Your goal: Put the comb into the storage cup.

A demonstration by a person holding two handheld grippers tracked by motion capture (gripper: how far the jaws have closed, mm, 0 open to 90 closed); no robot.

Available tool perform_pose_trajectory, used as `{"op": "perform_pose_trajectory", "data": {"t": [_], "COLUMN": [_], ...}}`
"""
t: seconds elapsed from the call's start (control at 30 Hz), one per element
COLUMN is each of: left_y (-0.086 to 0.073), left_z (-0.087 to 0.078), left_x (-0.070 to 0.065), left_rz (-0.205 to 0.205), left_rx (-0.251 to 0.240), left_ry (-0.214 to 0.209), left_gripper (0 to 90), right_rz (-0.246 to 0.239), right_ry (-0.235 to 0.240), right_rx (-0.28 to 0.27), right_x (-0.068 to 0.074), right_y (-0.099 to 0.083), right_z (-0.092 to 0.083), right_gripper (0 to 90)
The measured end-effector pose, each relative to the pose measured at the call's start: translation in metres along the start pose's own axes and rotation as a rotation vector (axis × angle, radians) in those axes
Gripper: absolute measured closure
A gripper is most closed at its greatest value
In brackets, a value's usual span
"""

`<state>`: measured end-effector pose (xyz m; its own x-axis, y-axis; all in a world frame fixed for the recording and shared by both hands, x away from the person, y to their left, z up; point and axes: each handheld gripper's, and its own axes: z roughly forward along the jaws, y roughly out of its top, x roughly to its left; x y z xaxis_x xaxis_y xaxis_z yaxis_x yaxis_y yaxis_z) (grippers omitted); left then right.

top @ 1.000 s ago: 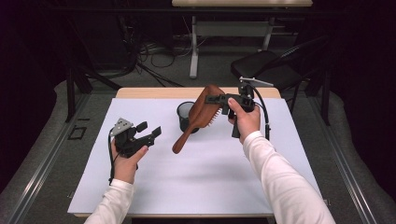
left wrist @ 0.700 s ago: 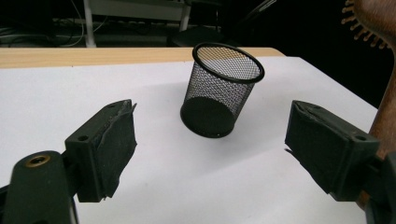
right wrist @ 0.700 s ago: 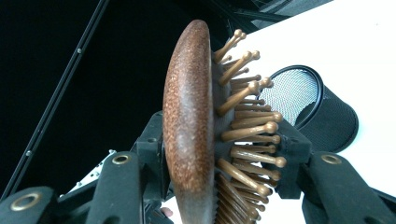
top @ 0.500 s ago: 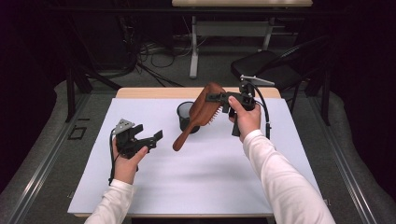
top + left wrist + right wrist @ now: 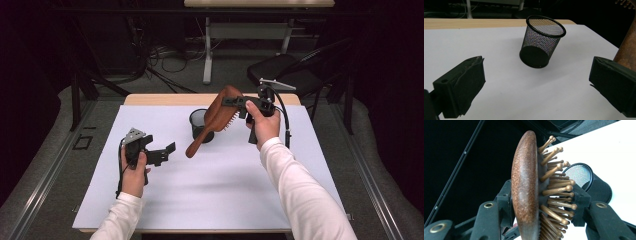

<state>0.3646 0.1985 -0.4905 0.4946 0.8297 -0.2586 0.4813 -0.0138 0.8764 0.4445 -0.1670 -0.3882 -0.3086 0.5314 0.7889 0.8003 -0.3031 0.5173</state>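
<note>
We hold a brown wooden hairbrush (image 5: 216, 116) by its head in the right gripper (image 5: 239, 106), clenched on it and raised above the white table (image 5: 225, 190) — the handle slants down toward seven o'clock, just beside the black mesh cup (image 5: 199, 121). Our left gripper (image 5: 162, 151), jaws just opened wide with nothing between them, waits at eight o'clock. To do this well, we judge the handle should be swung upright over the cup's mouth before lowering — slowly.
</note>
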Motion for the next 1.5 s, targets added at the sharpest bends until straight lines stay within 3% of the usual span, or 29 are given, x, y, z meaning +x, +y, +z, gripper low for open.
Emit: {"op": "perform_pose_trajectory", "data": {"t": [0.4,0.83,1.5], "left_y": [0.001,-0.001,-0.002], "left_z": [-0.003,-0.006,-0.004], "left_x": [0.001,0.002,0.002], "left_rz": [0.001,-0.006,-0.007], "left_rx": [0.003,0.009,0.020], "left_ry": [-0.001,0.004,0.003], "left_gripper": [0.4,0.4,0.4], "right_rz": [0.012,0.002,0.012], "right_ry": [-0.018,-0.031,-0.084], "right_rx": [-0.032,-0.063,-0.109], "right_x": [-0.002,0.005,0.008], "right_y": [0.004,0.013,0.028], "right_z": [0.002,0.004,0.008], "right_gripper": [48.7,48.7,48.7]}}
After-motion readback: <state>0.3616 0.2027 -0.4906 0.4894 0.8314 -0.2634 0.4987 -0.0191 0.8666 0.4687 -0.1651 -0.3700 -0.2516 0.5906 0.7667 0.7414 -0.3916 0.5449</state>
